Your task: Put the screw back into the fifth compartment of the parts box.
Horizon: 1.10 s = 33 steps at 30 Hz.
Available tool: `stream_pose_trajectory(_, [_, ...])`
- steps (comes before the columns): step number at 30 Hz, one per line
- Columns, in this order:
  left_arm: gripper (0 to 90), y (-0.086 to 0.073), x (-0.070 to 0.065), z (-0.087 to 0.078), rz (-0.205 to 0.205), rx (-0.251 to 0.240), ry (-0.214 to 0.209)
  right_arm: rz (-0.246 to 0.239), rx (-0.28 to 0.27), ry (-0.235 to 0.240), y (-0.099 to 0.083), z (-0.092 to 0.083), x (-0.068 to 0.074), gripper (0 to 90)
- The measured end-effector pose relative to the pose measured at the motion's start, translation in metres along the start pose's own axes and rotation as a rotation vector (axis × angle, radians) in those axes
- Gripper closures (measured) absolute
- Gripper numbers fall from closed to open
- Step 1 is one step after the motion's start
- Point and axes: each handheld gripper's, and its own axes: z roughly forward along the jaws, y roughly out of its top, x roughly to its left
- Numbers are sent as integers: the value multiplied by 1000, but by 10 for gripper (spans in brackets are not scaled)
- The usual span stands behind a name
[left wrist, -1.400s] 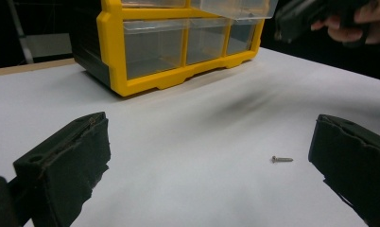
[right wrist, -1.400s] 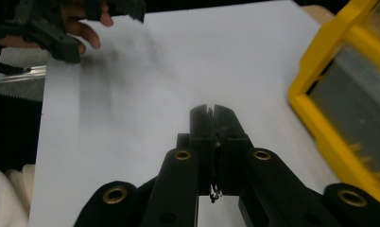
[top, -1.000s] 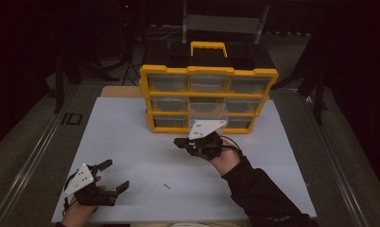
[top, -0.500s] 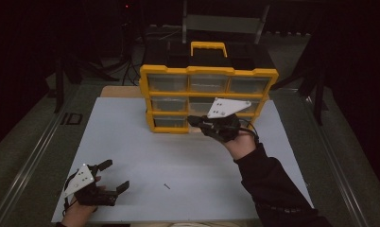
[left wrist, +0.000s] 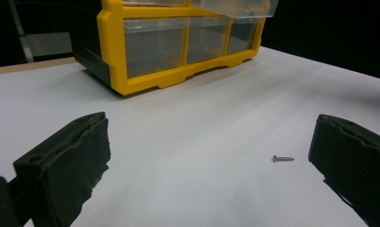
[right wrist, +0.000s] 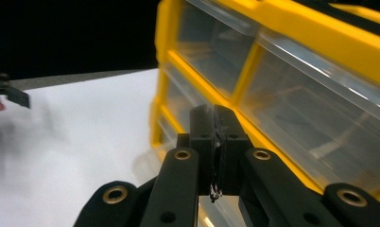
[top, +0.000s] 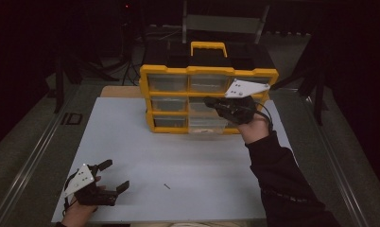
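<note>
Your right gripper (top: pixel 211 101) points at the front of the yellow drawer organizer (top: pixel 208 73), at the level of its middle row of clear drawers; from the high view you cannot tell whether the tips touch a drawer front. In the right gripper view the jaws stand pressed together, and a tiny dark fleck sits in the seam near their base; it is too small to identify, so you cannot confirm that anything is held. The organizer's right edge is cut off in that view, and the drawer contents are blurred behind the clear plastic. The organizer stands at the far edge of the white table sheet (top: pixel 131 142), has three rows of clear drawers in a yellow frame, and carries a yellow handle (top: pixel 208 46) on top. In the left gripper view, one drawer (left wrist: pixel 237 7) in the row above the lowest projects forward. Your left gripper (top: pixel 113 175) rests near the front left corner of the sheet, jaws wide apart and holding nothing. A small screw (left wrist: pixel 282 158) lies loose on the sheet, just beside one jaw.
</note>
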Motion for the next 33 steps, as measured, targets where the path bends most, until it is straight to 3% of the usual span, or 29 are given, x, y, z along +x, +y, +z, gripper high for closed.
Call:
stream_pose_trajectory(7, [6,0,0,0,0,-1,-1,51,32,-12,-13,6,-16,877])
stream_pose_trajectory(19, [6,0,0,0,-1,3,2,84,104,18,-36,21,-17,877])
stream_pose_trajectory(30, [6,0,0,0,0,5,2,108,142,41,-43,30,-19,873])
stream_pose_trajectory(33, [6,0,0,0,-1,6,2,133,152,56,-44,31,-21,803])
